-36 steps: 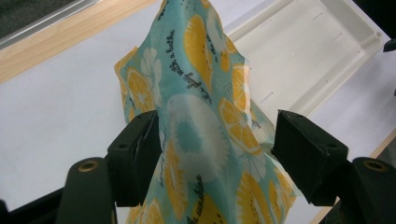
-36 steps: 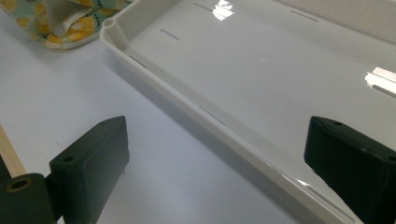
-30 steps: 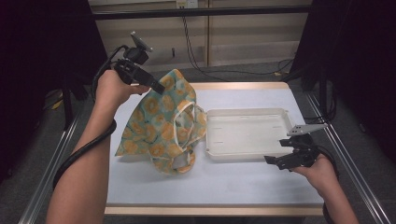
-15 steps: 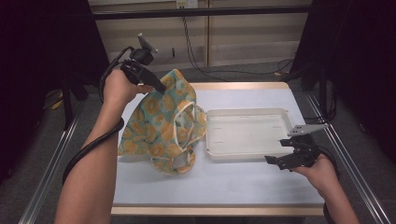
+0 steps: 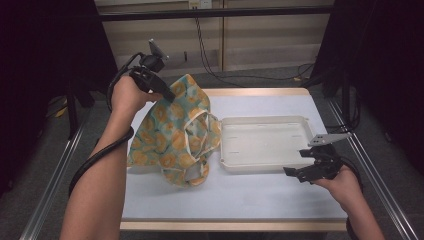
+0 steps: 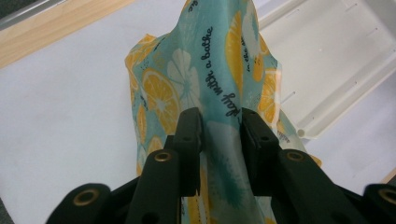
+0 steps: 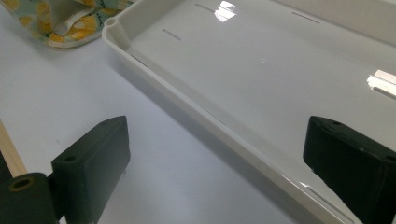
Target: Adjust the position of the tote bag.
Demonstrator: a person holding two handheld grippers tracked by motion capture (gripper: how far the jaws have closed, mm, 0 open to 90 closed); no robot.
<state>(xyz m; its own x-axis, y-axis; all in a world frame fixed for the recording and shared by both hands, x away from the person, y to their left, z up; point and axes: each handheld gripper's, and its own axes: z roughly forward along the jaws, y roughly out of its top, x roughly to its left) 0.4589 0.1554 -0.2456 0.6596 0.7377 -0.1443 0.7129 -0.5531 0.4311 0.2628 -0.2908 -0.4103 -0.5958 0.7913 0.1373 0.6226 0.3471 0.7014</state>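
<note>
A teal cloth bag (image 5: 175, 132) printed with orange slices hangs from its top corner, its lower part bunched on the table. My left gripper (image 5: 169, 95) is shut on that corner, raised above the table's left side. In the left gripper view the cloth bag (image 6: 219, 88) runs up between the two jaws of the left gripper (image 6: 219, 135), which pinch it. A shallow white tray (image 5: 300, 124) lies empty to the bag's right. My right gripper (image 5: 295, 173) stands open at the tray's near right corner. In the right gripper view the right gripper (image 7: 219, 154) straddles the rim of the tray (image 7: 196, 105).
The white table top (image 5: 240, 192) has a wooden edge at front and back. Metal rails (image 5: 372, 170) run along both sides. Cables (image 5: 210, 55) hang behind the table. A corner of the bag (image 7: 70, 28) lies near the tray's left end.
My left gripper has lifted the bag's corner higher and slightly rightward and away from me. The right gripper has stayed in place by the tray.
</note>
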